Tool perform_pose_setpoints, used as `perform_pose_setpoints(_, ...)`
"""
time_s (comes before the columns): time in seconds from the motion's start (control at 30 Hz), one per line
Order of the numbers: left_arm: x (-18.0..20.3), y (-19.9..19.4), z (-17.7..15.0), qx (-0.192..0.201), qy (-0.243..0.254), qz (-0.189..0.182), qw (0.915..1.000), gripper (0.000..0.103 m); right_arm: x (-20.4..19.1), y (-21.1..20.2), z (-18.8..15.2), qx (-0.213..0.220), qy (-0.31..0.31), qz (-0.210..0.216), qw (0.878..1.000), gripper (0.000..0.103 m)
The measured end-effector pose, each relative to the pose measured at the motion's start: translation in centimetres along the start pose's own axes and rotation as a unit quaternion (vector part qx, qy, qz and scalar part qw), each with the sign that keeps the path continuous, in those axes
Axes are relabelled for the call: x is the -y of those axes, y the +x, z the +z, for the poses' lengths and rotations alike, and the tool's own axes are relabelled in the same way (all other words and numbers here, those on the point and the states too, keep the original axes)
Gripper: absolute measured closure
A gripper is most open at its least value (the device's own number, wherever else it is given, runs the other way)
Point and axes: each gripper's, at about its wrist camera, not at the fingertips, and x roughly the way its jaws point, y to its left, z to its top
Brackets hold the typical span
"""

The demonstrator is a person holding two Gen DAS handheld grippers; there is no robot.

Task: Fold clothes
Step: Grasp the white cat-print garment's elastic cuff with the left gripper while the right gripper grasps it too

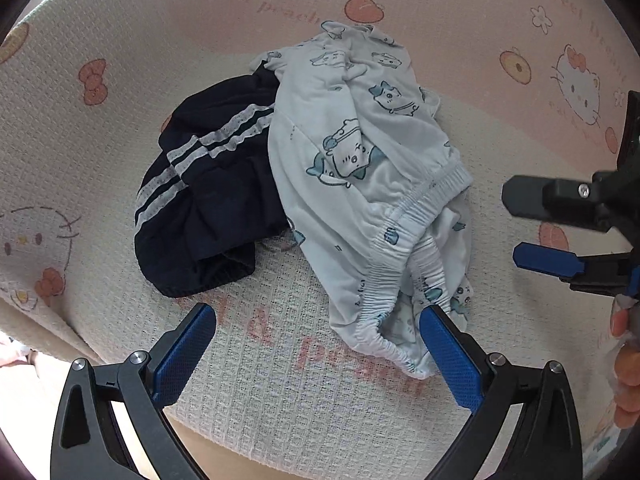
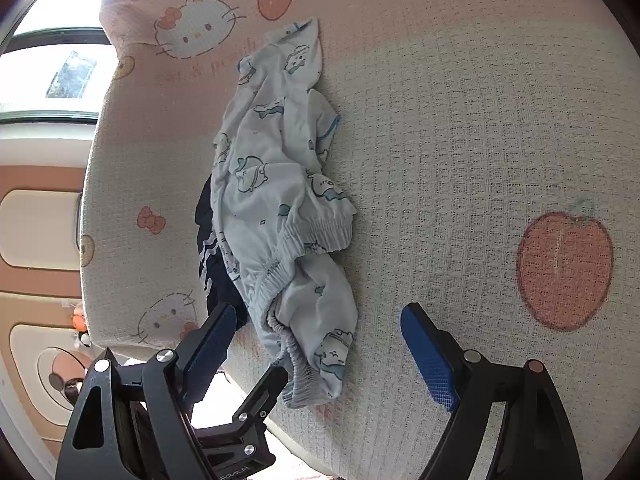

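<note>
Left hand-held gripper (image 1: 316,332): wide, holding nothing.
Right hand-held gripper (image 2: 320,326): wide, holding nothing.
Cat-print shorts (image 1: 360,168): partly over navy shorts (image 1: 208,200), at their 3 o'clock.

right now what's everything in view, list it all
pale shorts: one, pale blue with cartoon print, crumpled mid-bed, partly over the navy shorts
navy shorts: one, navy with white stripes, beside and under the pale shorts
bed cover: one, cream and pink with cat and peach print, under everything
window: one, bright, beyond the bed's far edge
left claw: one, black with blue pads, open, at the waistband
right claw: one, black with blue pads, open, empty
hand: one, behind right claw
</note>
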Motion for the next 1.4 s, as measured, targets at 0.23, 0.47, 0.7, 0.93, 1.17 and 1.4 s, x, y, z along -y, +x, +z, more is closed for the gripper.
perform_pose_setpoints(0.23,0.4,1.6,0.2,-0.005,0.012,0.004,0.9999,0.003,1.3,1.2,0.8,0.002,0.052,0.027,0.998,0.021)
perform_pose_setpoints(0.47,0.3,2.9,0.2,-0.012,-0.01,-0.019,0.9997,0.017,3.0,1.6,2.6,0.008,0.121,0.088,0.989,0.03)
perform_pose_setpoints(0.7,0.6,2.8,-0.4,0.014,-0.016,-0.009,0.9997,0.02,1.2,3.9,2.3,0.018,0.136,0.111,0.984,0.038)
perform_pose_setpoints(0.93,1.2,2.5,-0.3,0.028,-0.003,-0.005,0.9996,0.038,1.1,4.7,2.4,0.022,0.13,0.089,0.987,0.066)
perform_pose_setpoints(1.17,2.6,2.4,0.4,0.031,0.031,-0.001,0.999,0.065,3.3,5.4,2.2,0.03,0.144,0.126,0.981,0.092)
perform_pose_setpoints(1.4,1.9,2.4,1.6,0.022,0.02,-0.017,0.9994,0.078,0.6,4.1,2.2,0.062,0.082,0.054,0.993,0.09)
